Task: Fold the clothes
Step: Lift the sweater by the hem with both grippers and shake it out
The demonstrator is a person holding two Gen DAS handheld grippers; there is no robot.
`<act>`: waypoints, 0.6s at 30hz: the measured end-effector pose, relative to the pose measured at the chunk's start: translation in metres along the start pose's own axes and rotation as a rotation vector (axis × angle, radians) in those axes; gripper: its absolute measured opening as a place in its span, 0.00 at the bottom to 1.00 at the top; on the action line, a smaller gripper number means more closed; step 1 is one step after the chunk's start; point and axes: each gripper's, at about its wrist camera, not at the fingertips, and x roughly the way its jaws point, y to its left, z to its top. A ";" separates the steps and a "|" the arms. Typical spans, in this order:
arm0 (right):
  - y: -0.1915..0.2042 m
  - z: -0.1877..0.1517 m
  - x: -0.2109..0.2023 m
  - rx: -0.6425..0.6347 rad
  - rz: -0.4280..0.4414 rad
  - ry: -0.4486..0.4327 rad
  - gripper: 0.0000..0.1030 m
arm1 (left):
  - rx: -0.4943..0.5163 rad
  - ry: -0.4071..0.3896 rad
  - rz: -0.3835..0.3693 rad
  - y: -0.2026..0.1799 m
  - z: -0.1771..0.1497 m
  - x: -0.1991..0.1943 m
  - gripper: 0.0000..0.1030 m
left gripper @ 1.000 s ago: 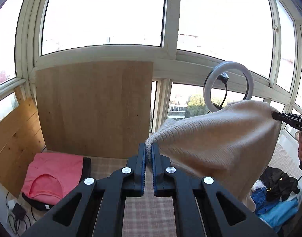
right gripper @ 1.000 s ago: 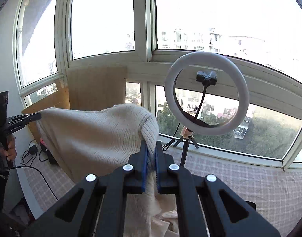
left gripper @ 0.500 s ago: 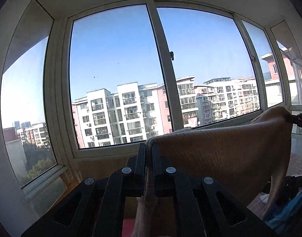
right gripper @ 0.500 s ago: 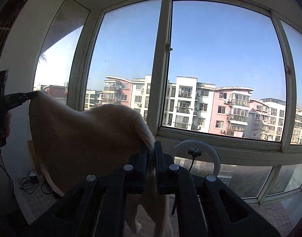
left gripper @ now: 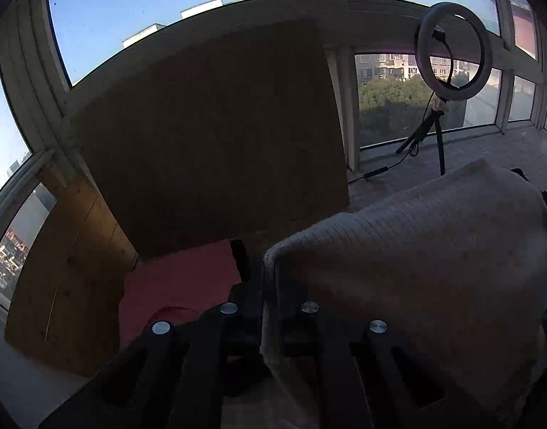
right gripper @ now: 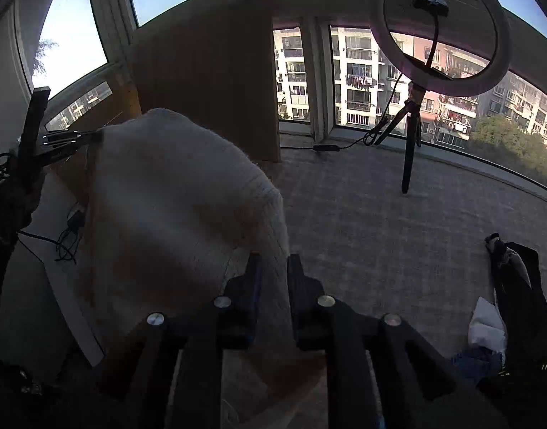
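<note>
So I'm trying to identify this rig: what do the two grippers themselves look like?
Both are matte black plastic with angular, cut-out linkage arms and round silver screw heads. The right gripper shows blue pads on the inner faces of its fingers. From the right wrist view, the left gripper appears as slim dark fingers with small pale dots along them.

- The sweater (left gripper: 416,261) is a cream ribbed knit — soft, matt, slightly fuzzy at the edges.
- The left gripper (left gripper: 269,279) and right gripper (right gripper: 273,271) look like matt black plastic, with small shiny metal screw heads on top.
- The board (left gripper: 209,125) against the window is bare wood, matt and fine-grained.
- The cloth (right gripper: 380,221) over the work surface is a faint check weave, dull.
- The ring light (right gripper: 439,28) has a smooth white rim.
</note>
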 end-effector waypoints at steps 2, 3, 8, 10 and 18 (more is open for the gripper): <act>-0.028 -0.008 0.037 0.063 0.036 0.054 0.14 | 0.030 0.139 0.023 -0.012 -0.035 0.059 0.05; -0.037 -0.007 0.053 0.077 0.054 0.074 0.14 | 0.022 0.187 0.024 -0.014 -0.048 0.080 0.05; -0.035 0.011 0.124 0.029 0.130 0.177 0.15 | -0.054 0.234 -0.012 -0.008 -0.075 0.103 0.05; -0.024 0.019 0.135 0.002 0.148 0.199 0.23 | -0.039 0.230 -0.013 -0.008 -0.076 0.102 0.05; -0.008 0.022 0.087 0.004 0.167 0.057 0.10 | -0.069 0.217 -0.047 -0.001 -0.076 0.097 0.05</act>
